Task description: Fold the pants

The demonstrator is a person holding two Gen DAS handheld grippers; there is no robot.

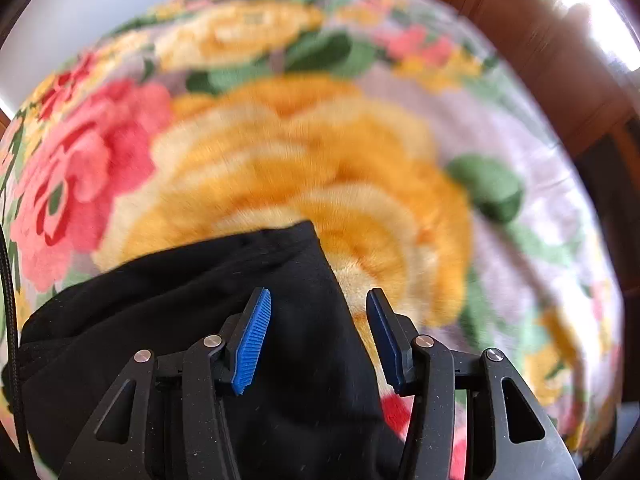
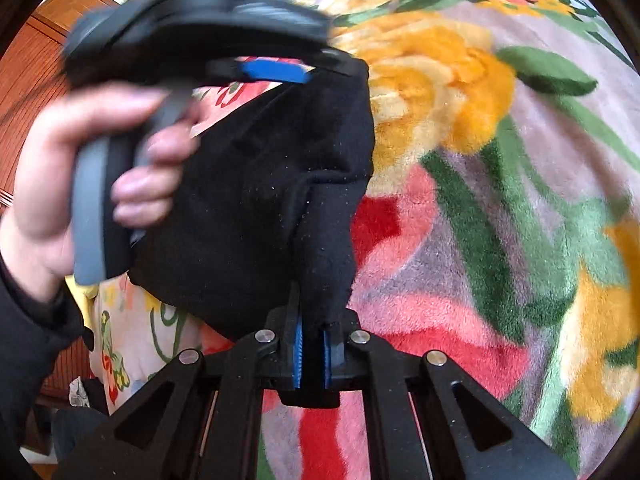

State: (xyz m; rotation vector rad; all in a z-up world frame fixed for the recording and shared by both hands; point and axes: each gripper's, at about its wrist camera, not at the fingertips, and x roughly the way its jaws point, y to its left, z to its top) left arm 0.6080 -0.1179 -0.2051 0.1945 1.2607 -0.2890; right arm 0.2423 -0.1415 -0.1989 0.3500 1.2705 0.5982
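Left wrist view: my left gripper [image 1: 318,334] hangs over the floral blanket [image 1: 500,128], jaws standing apart, blue pads [image 1: 253,344] clear of cloth. Black pants [image 1: 192,300] lie bunched beneath and left of the fingers; one corner pokes up onto the big orange flower. Nothing pinched here. Picture is motion-blurred.

Right wrist view: my right gripper [image 2: 311,354] has its jaws clamped on an edge of the pants [image 2: 256,200], which hang lifted above the blanket [image 2: 520,200]. A hand [image 2: 80,168] holds the left gripper [image 2: 208,40] at upper left, blurred, just beside the cloth.
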